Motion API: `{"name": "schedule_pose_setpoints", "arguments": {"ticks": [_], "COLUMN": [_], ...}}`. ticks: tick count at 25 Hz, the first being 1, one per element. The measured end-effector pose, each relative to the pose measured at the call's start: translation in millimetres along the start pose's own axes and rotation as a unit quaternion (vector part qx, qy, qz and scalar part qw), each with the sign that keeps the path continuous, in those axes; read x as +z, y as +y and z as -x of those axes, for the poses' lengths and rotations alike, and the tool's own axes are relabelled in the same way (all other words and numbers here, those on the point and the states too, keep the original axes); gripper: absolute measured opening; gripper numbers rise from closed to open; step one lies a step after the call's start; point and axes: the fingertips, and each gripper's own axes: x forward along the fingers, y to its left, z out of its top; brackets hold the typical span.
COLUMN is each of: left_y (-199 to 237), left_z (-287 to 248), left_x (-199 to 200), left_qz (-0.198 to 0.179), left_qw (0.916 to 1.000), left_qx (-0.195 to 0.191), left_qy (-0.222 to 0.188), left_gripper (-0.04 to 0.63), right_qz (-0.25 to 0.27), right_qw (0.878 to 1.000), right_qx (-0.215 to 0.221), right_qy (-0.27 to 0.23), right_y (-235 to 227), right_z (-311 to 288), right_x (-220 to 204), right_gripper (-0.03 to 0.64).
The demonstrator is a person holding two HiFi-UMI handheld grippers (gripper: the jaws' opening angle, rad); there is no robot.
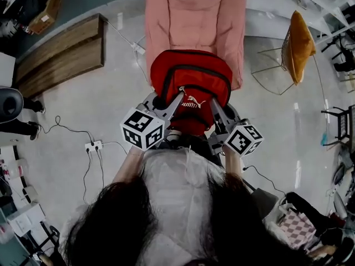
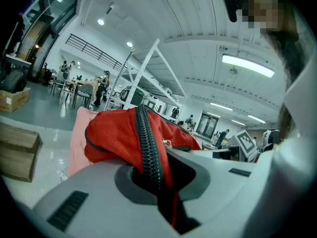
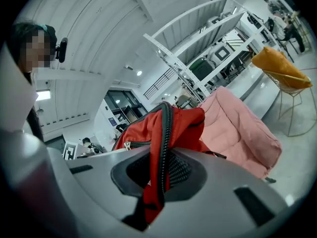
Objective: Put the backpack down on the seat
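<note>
Left gripper (image 1: 162,105) & right gripper (image 1: 221,114) are both clenched on the red backpack (image 1: 191,85), each pinching fabric along a black zipper (image 2: 148,148). The bag hangs at the near edge of the pink armchair (image 1: 194,10); can't tell if it rests on it yet. Risks: the thin pinch may slip on the woven fabric, or a release too near the front edge may let the bag flop to the floor (image 1: 111,104). Bag is soft, rounded, saggy. Chair is padded, w/ quilted seams.
</note>
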Motion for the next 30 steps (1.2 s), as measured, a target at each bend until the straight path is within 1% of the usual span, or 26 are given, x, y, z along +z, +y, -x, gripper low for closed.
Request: {"name": "schedule_pose_setpoints", "arguments": {"ticks": [8,11,17,21,25,30], "left_y": [40,52,67,70,68,72], "left_z": [-64,-86,-127,-150,-167,-180], "left_x": [21,28,38,42,45,49], "left_qz": [0.024,0.032,0.034,0.032,0.04,0.031], "left_qw": [0.998,0.997,0.9952,0.9943,0.9942,0.9946], "left_qx": [0.057,0.068,0.087,0.095,0.092,0.088], "left_qy": [0.011,0.016,0.03,0.035,0.039,0.044], "left_gripper": [0.046,0.046,0.044,0.046,0.046,0.046], "right_qz": [0.003,0.004,-0.006,-0.004,0.009,0.017], "right_qw": [0.998,0.997,0.996,0.995,0.996,0.996], "right_qx": [0.036,0.044,0.055,0.065,0.059,0.053], "right_qy": [0.048,0.058,0.072,0.076,0.073,0.065], "right_y": [-53,-70,-102,-118,-132,-141], "right_z": [-55,-72,-93,-97,-98,-102], "right_x": [40,54,75,87,99,107], "right_gripper": [0.052,0.052,0.052,0.052,0.052,0.052]}}
